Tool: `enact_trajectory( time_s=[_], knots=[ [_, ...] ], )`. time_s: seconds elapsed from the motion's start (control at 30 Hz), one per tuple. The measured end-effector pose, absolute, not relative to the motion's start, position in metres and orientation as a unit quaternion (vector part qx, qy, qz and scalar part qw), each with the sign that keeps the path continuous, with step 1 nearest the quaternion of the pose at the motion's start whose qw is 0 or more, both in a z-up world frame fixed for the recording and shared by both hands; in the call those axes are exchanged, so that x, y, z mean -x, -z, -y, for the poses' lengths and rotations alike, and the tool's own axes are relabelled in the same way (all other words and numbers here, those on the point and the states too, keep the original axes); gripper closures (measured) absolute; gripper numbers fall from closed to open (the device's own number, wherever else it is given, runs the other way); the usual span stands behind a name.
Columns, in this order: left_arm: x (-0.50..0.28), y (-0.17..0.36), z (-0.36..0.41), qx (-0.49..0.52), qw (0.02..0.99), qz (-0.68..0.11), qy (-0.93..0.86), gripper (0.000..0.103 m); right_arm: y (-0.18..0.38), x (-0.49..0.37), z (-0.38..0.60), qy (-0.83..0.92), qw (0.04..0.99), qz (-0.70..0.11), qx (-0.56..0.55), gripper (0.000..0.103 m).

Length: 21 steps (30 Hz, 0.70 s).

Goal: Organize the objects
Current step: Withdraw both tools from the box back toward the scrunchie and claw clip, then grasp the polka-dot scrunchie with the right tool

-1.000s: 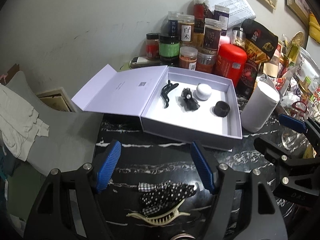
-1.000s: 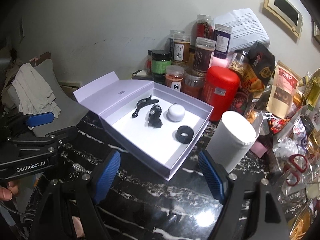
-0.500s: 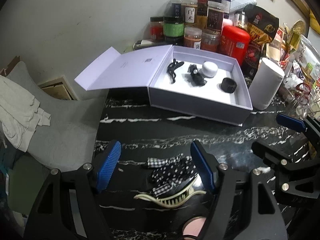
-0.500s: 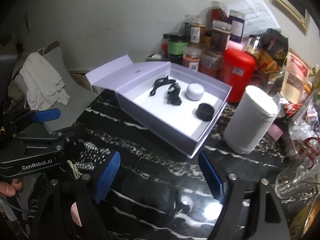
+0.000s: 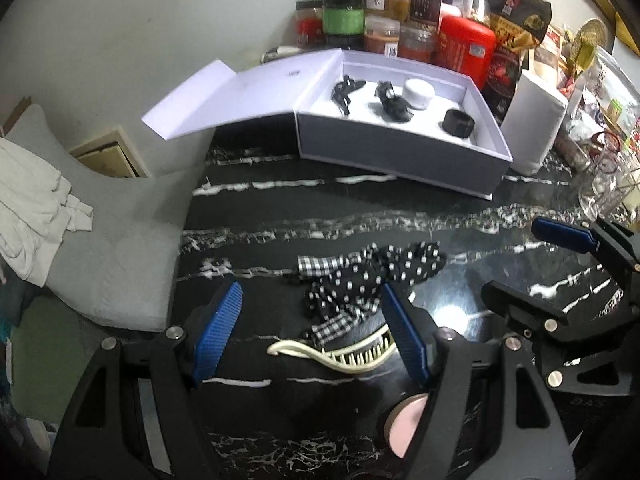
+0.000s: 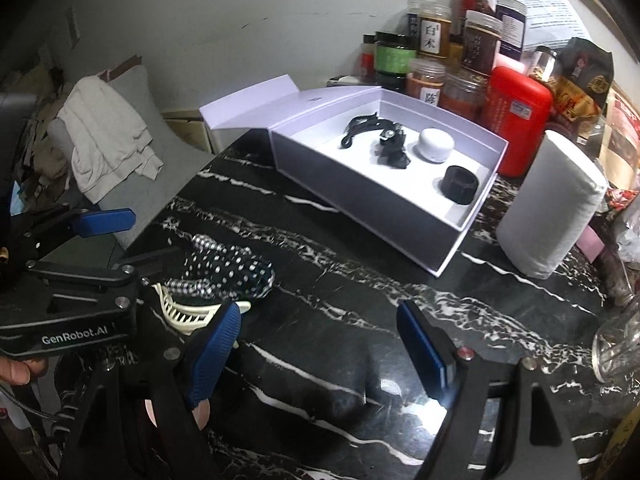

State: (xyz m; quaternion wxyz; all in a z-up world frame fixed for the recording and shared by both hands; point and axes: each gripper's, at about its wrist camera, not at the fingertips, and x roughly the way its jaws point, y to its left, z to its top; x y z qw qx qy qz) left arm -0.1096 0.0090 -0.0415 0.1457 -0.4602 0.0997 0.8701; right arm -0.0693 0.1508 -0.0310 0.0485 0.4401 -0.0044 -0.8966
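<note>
Since both grippers have dipped lower toward the black marble surface [image 5: 280,208] over the last second, the polka-dot bow hair claw [image 5: 360,280] now sits much bigger and closer in the left wrist view, so I'd guess a pickup is coming. The left gripper [image 5: 312,332] has its jaws wide apart with nothing in them, the bow lying just ahead and partly between the tips. The right gripper [image 6: 320,344] is wide open too, empty, over bare marble. The bow's long axis runs roughly left-right across the left view, and the cream claw teeth [image 5: 352,354] point toward the camera. The open white box [image 5: 400,152], already holding a few things, sits well apart behind
</note>
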Motion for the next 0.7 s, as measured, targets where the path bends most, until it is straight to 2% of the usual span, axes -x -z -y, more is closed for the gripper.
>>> enact_trajectory(
  time_s=[0.3,0.7],
  knots=[
    [0.102,0.067,0.002,0.480,0.149,-0.091,-0.860,0.032,0.048,0.066,-0.141,0.894,0.077,-0.004,-0.442,0.022],
    [0.094,0.076,0.026,0.494,0.148,-0.054,-0.855,0.032,0.047,0.087,-0.118,0.900,0.123,-0.015,-0.419,0.022]
  ],
)
